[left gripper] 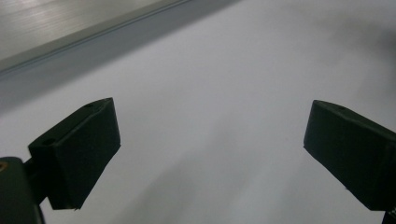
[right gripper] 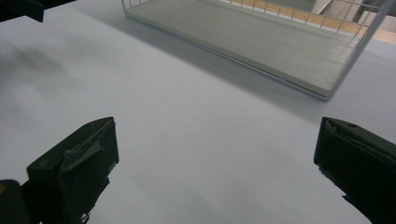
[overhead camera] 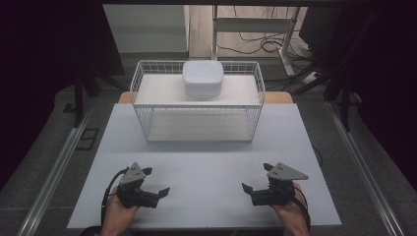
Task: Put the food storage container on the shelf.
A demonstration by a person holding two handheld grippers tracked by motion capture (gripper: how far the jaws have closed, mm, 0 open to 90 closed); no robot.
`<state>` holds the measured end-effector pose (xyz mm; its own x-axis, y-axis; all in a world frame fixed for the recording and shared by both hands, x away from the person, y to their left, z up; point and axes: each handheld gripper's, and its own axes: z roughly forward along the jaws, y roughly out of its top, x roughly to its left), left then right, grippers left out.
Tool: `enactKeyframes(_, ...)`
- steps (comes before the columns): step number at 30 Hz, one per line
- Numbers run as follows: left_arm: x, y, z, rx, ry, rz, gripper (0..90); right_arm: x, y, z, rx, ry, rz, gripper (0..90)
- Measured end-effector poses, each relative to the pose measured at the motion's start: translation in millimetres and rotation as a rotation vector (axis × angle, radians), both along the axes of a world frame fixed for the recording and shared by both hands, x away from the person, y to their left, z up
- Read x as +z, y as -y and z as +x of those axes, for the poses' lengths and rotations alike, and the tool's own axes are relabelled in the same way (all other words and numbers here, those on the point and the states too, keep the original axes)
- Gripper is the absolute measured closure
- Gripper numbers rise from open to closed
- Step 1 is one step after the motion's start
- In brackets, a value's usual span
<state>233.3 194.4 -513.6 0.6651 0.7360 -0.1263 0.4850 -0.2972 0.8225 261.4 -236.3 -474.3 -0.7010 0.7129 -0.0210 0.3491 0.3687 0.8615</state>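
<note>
High view: the surroundings of the table (overhead camera: 206, 162) sink into darkness on both sides, and the person's forearms are cut off at the bottom edge. The left gripper (overhead camera: 156, 183) and right gripper (overhead camera: 256, 178) sit low over the near part of the table, well apart, each held in a hand, jaws spread wide and holding nothing. The nearest thing, a white wire rack (overhead camera: 196, 101) with two flat pale shelves, stands at the far end of the table; a rounded white lidded box (overhead camera: 202, 77), smooth and plastic-looking, rests on its upper shelf. Left gripper view shows blocky matte black jaws apart above the smooth, plain tabletop (left gripper: 210, 93). Right gripper view shows the rack's lower shelf (right gripper: 261, 42), faintly grained, with its thin wire frame cut off at the top.
</note>
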Motion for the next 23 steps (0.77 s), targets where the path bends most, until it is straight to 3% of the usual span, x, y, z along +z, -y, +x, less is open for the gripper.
enactKeyframes(9,-11.9,-7.2,-9.0,0.027,-0.039,0.031,3.0,-14.3,10.2,-9.3,-0.027,-0.025,-0.030,0.0)
enactKeyframes(19,-23.8,-5.6,-6.5,0.036,-0.102,0.107,2.4,-26.6,20.8,-9.0,-0.042,-0.114,-0.023,0.0)
enactKeyframes(23,-24.9,-5.2,-5.5,0.028,-0.133,0.075,1.5,-30.3,20.7,-6.9,-0.042,-0.139,-0.032,0.0)
